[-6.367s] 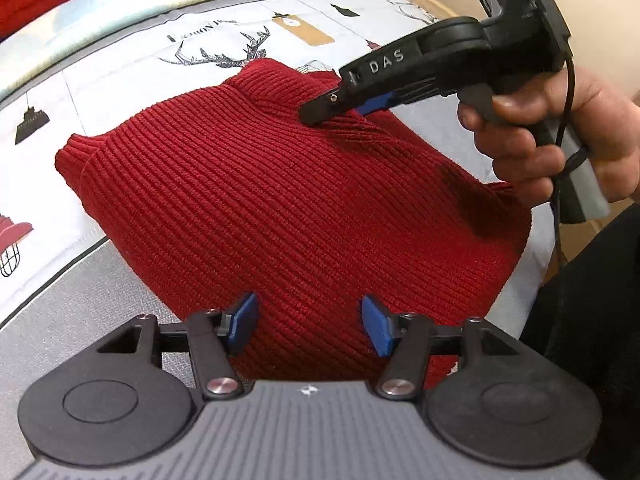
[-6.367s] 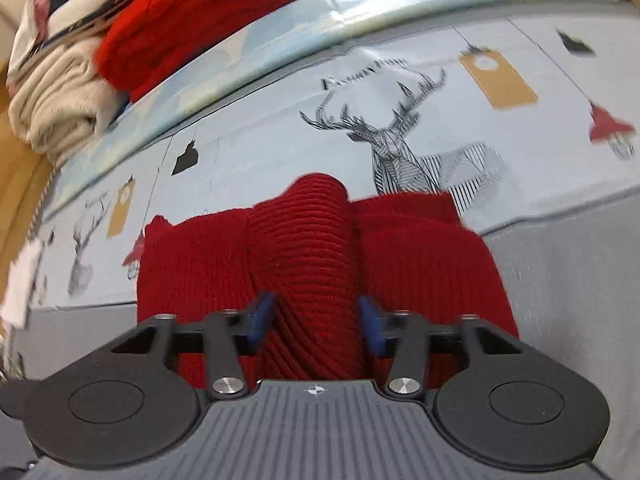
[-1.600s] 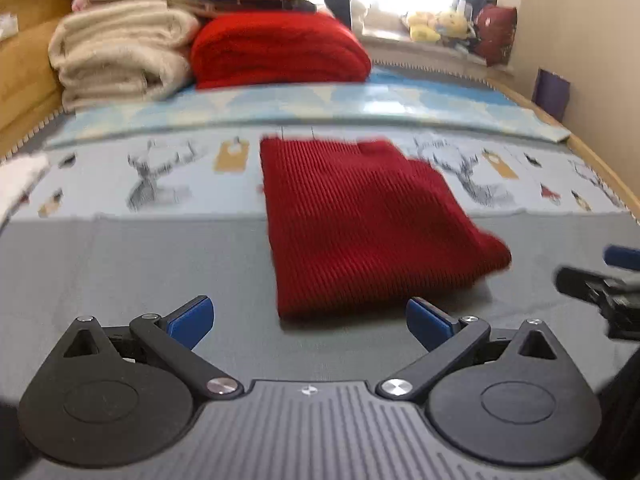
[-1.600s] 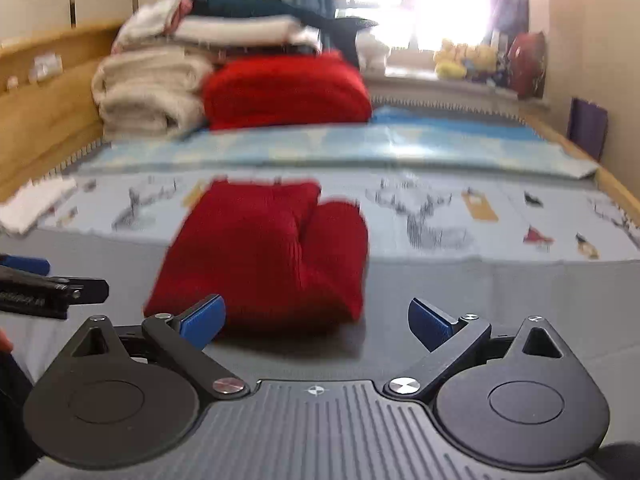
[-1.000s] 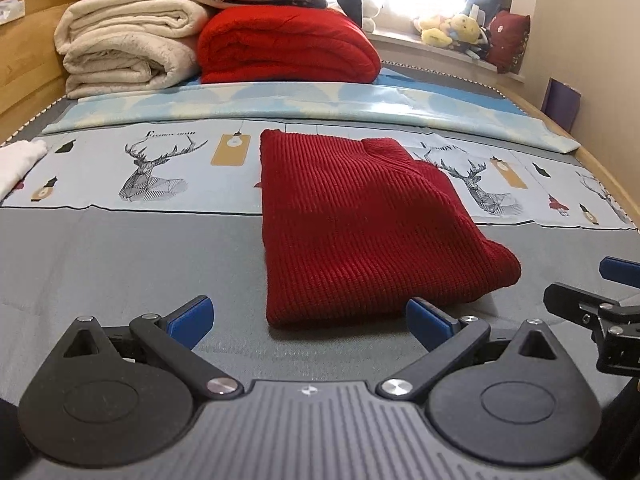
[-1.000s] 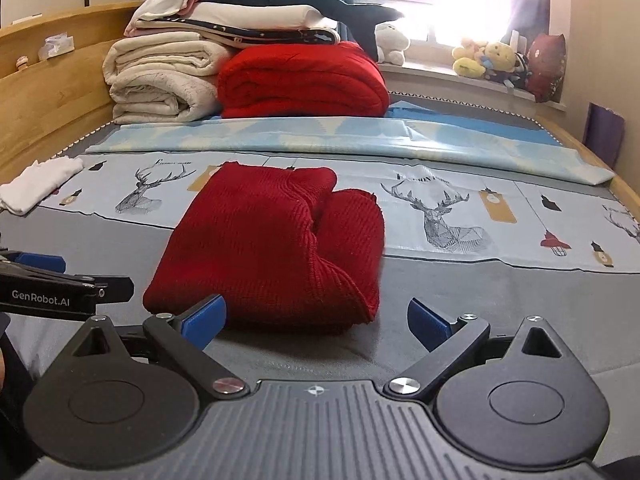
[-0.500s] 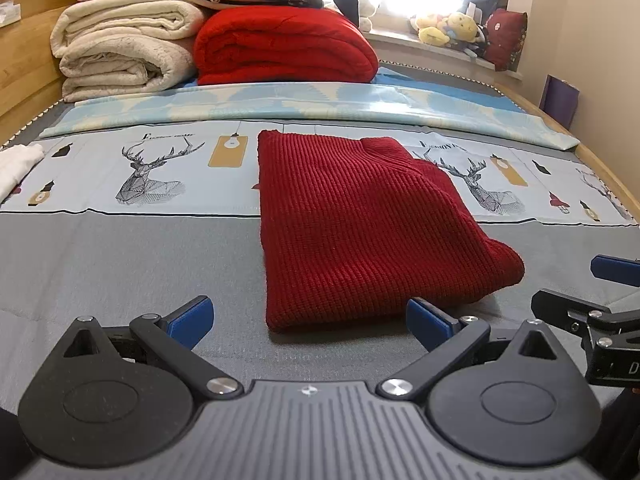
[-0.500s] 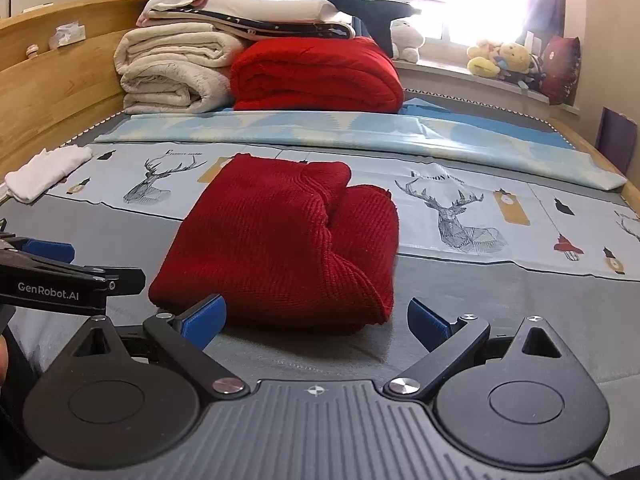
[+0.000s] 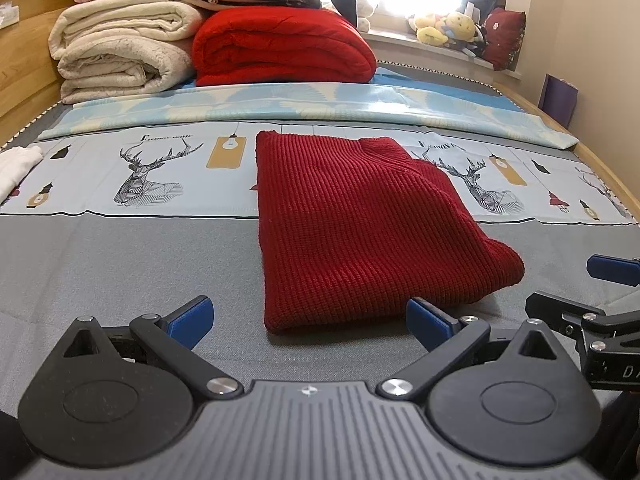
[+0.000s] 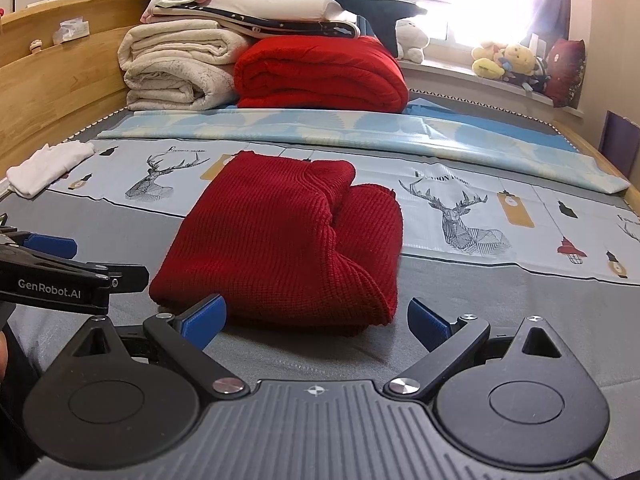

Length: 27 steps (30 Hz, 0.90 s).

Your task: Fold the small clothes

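The folded red sweater (image 9: pixel 352 224) lies in the middle of the frame on the bed (image 9: pixel 120 264), half on the grey cover and half on the deer-print sheet (image 9: pixel 152 176). Both the left gripper (image 9: pixel 310 316) and the right gripper (image 10: pixel 316 320) sit at the bottom edge with fingers wide apart, holding nothing, just short of the sweater. A white cloth (image 10: pixel 48 166) lies at the left edge, and stacked blankets (image 10: pixel 256 64) fill the upper centre; nothing lies between the grippers and the sweater.

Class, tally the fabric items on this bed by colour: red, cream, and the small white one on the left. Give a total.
Red: 2, the folded sweater and red blanket
Cream: 1, cream blanket
White: 1, white cloth
Total: 4
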### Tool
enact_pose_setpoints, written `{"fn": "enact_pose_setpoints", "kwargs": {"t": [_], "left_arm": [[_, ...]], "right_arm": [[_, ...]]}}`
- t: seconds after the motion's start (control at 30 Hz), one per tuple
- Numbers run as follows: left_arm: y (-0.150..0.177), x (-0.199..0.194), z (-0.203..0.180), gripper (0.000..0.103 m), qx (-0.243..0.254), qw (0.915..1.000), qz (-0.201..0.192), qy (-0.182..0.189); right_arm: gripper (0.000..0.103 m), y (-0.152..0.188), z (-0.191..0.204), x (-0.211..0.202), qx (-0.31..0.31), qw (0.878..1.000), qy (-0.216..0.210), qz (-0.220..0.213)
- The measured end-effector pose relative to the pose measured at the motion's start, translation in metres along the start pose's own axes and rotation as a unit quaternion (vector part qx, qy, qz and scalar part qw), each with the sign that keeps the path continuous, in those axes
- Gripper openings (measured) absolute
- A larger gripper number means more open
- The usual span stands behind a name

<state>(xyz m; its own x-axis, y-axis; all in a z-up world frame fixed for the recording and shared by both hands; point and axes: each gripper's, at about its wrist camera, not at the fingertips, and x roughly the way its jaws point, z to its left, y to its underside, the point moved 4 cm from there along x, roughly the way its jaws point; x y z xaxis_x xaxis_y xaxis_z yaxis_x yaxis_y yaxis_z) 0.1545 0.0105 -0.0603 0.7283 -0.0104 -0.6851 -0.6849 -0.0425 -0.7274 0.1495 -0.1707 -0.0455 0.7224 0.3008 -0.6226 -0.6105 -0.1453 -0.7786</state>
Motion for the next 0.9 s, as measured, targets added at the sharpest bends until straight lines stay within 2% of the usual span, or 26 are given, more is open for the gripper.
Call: {"fn": "enact_pose_setpoints", "kwargs": {"t": [0.9], "left_arm": [[0.0008, 0.0019, 0.0005, 0.102, 0.003, 1.0000, -0.001, 0.002]], "right_arm": [[0.097, 0.0014, -0.0007, 0.0033, 0.003, 1.000, 0.000, 0.002]]}}
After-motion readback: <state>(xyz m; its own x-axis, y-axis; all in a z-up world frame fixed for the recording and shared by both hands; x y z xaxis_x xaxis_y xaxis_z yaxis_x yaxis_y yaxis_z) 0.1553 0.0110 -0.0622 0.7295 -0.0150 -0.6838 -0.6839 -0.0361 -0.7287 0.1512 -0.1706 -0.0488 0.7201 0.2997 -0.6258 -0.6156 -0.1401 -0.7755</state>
